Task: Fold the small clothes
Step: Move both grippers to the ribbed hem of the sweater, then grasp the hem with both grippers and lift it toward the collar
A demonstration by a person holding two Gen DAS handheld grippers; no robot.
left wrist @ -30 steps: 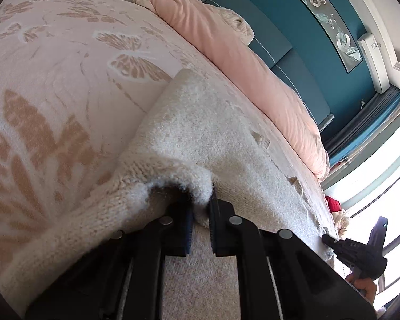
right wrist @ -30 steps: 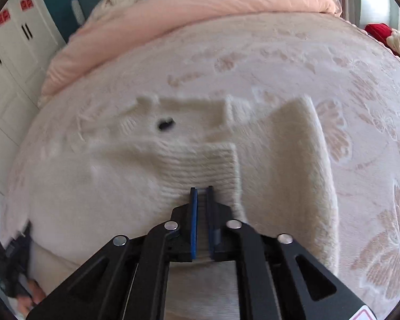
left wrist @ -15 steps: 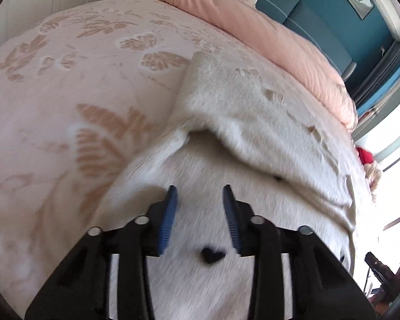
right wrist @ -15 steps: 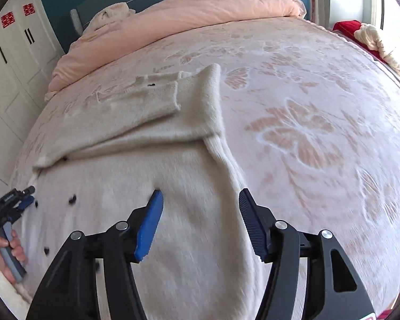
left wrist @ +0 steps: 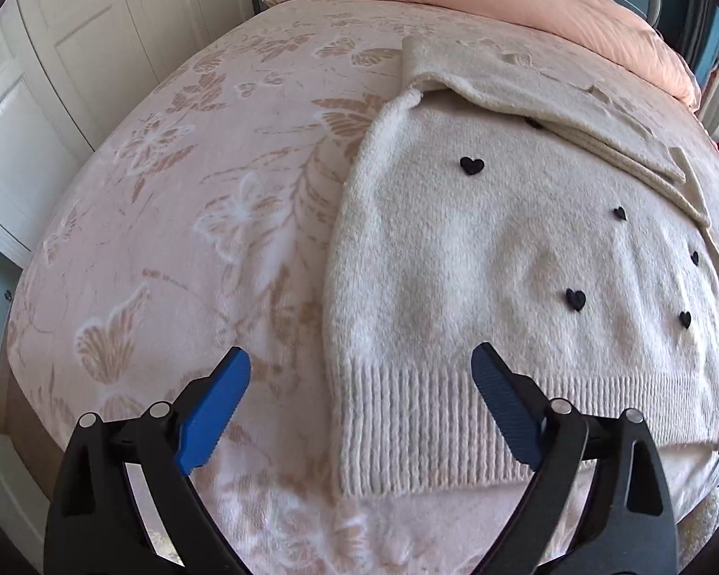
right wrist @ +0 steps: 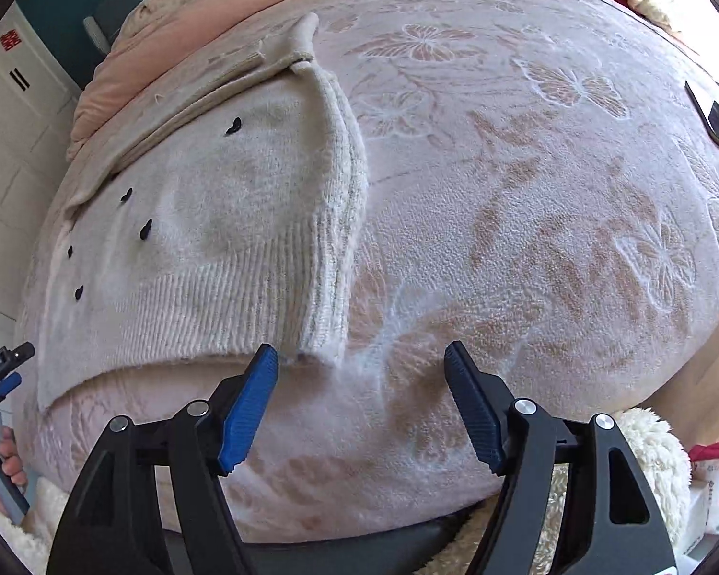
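Observation:
A cream knit sweater [left wrist: 503, 249] with small black hearts lies flat on the pink butterfly bedspread [left wrist: 191, 191]. Its sleeves are folded across the upper part [left wrist: 551, 96], and its ribbed hem [left wrist: 455, 426] faces me. My left gripper [left wrist: 359, 402] is open and empty, hovering over the hem's left corner. In the right wrist view the sweater [right wrist: 225, 211] lies to the left, its right side folded over. My right gripper [right wrist: 359, 397] is open and empty, just below the hem's right corner [right wrist: 311, 354].
A pink duvet [left wrist: 503, 0] lies bunched at the head of the bed. White wardrobe doors [left wrist: 72, 48] stand to the left. A dark phone [right wrist: 716, 120] lies on the bedspread [right wrist: 527, 191] at the right edge. A fluffy white rug [right wrist: 656, 460] is below the bed.
Both grippers let go of the sweater's sleeve parts, opened wide and pulled back from the top of the sweater to its ribbed hem near the bed's foot.

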